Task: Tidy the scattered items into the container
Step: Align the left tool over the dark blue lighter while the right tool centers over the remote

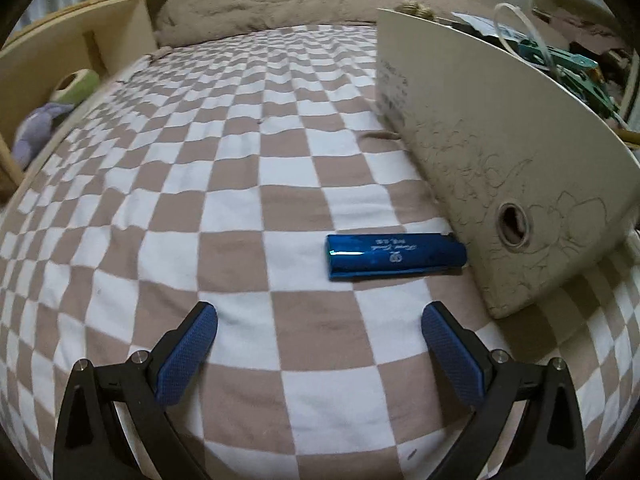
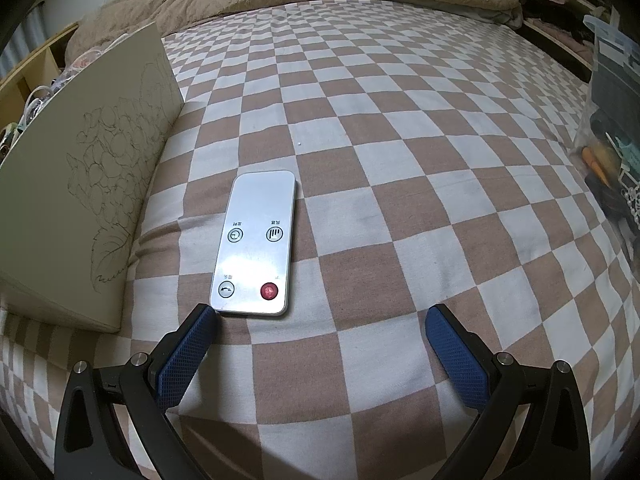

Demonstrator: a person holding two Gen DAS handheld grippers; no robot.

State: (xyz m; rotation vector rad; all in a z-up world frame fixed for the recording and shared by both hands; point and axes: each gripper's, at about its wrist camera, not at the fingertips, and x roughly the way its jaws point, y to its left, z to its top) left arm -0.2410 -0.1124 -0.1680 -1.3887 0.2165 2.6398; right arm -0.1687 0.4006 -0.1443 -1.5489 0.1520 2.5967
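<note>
The left tongs [image 1: 319, 316] are held released, nothing between them. Just ahead, slightly right, a blue lighter [image 1: 396, 255] is laid on the checkered bed [image 1: 240, 168], its long axis crosswise, one end touching the cream container [image 1: 500, 152]. The right tongs [image 2: 322, 318] are likewise spread wide; a white remote [image 2: 256, 244] is laid lengthwise ahead, pointing away, its near end just beside the left pad [image 2: 188, 356].

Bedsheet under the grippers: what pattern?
Brown-and-white checkered bedsheet, clearest in the right wrist view.
</note>
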